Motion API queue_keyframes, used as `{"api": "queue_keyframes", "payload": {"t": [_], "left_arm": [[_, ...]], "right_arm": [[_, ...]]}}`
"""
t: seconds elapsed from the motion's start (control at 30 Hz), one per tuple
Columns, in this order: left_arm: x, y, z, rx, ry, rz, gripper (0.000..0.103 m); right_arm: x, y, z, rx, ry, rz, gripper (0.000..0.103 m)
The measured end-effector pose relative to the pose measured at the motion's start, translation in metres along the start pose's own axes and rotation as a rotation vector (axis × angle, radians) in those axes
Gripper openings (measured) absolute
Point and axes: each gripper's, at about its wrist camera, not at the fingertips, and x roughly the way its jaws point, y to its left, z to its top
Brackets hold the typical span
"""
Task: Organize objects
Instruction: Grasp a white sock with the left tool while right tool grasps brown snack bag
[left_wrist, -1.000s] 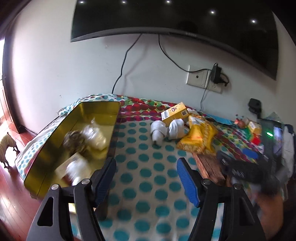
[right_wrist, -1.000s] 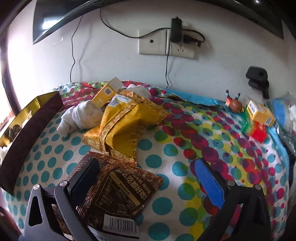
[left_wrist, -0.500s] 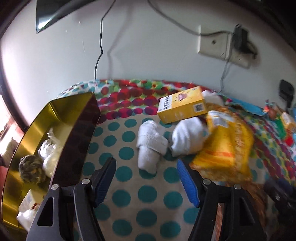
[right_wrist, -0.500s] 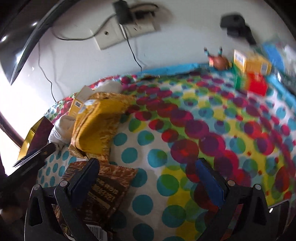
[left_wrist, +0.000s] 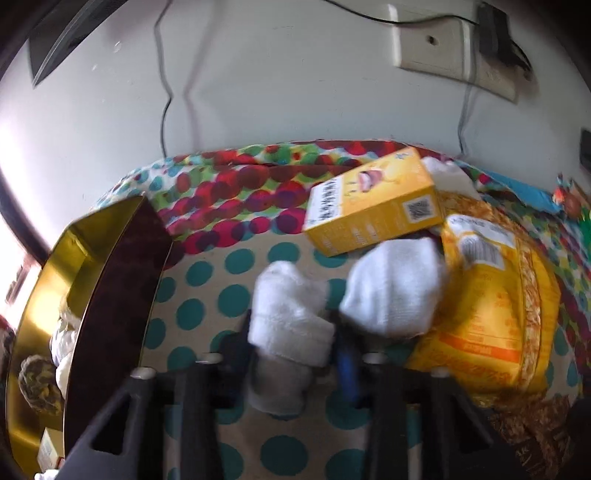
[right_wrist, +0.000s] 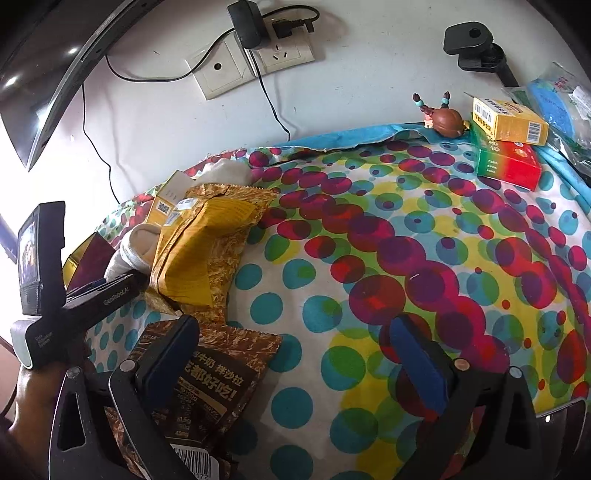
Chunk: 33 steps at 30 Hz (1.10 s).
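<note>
The left hand-held gripper (left_wrist: 293, 347) has just been closing its jaws, and they now pinch a rolled white sock (left_wrist: 290, 325) that lies on the polka-dot surface (left_wrist: 207, 280), the roll squeezed between the two pads. Just right of it, touching or nearly so, sits a second white sock bundle (left_wrist: 393, 288), which leans against a yellow snack bag (left_wrist: 495, 310) further right. A yellow carton (left_wrist: 373, 201) lies tilted on the far side of both socks, one corner resting over the second bundle. To the left stands a gold tin (left_wrist: 48, 280) with a dark outer wall, holding a few wrapped items. The right hand-held gripper (right_wrist: 291, 354) hangs with its jaws wide apart and nothing between them, its left finger over a brown snack packet (right_wrist: 207, 376) near the camera. Far right on the surface, a small yellow box (right_wrist: 508, 120) sits atop a red and green box (right_wrist: 506, 158), beside a little brown figurine (right_wrist: 445, 120).
</note>
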Motion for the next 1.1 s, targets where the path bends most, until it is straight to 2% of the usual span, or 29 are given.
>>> {"api": "queue_keyframes", "payload": {"t": [0.07, 0.2, 0.4, 0.47, 0.6, 0.7, 0.8, 0.87, 0.93, 0.97, 1.03, 1.1], "left_arm": [[0.000, -0.006, 0.000, 0.031, -0.006, 0.009, 0.026], [-0.011, 0.002, -0.004, 0.005, -0.039, -0.031, 0.022], [-0.064, 0.023, -0.037, -0.041, -0.083, -0.090, 0.022], [-0.097, 0.031, -0.057, -0.037, -0.124, -0.089, 0.022], [-0.148, 0.045, -0.098, -0.043, -0.182, -0.093, 0.023], [-0.165, 0.056, -0.118, -0.060, -0.194, -0.107, 0.023], [-0.184, 0.064, -0.140, -0.079, -0.204, -0.135, 0.023], [-0.194, 0.069, -0.153, -0.088, -0.207, -0.155, 0.023], [-0.201, 0.075, -0.164, -0.097, -0.211, -0.169, 0.023], [-0.204, 0.078, -0.169, -0.101, -0.218, -0.176, 0.023], [-0.212, 0.085, -0.177, -0.101, -0.236, -0.179, 0.023], [-0.217, 0.094, -0.183, -0.121, -0.248, -0.189, 0.023]], "right_arm": [[-0.001, 0.000, 0.000, 0.000, -0.003, 0.003, 0.103], [-0.004, -0.002, 0.000, 0.014, -0.022, 0.020, 0.103], [-0.009, -0.006, -0.001, 0.031, -0.050, 0.072, 0.103], [-0.017, -0.005, -0.004, 0.024, -0.075, 0.093, 0.103], [-0.037, 0.011, -0.027, -0.018, -0.080, 0.052, 0.103], [-0.051, 0.040, -0.054, -0.094, -0.108, 0.014, 0.103], [-0.051, 0.065, -0.063, -0.164, -0.102, -0.015, 0.103], [-0.050, 0.076, -0.064, -0.161, -0.079, -0.029, 0.103], [-0.056, 0.086, -0.068, -0.135, -0.099, -0.005, 0.103], [-0.056, 0.091, -0.069, -0.140, -0.108, -0.035, 0.103], [-0.050, 0.105, -0.068, -0.166, -0.122, -0.147, 0.103], [-0.039, 0.111, -0.065, -0.158, -0.092, -0.191, 0.103]]}}
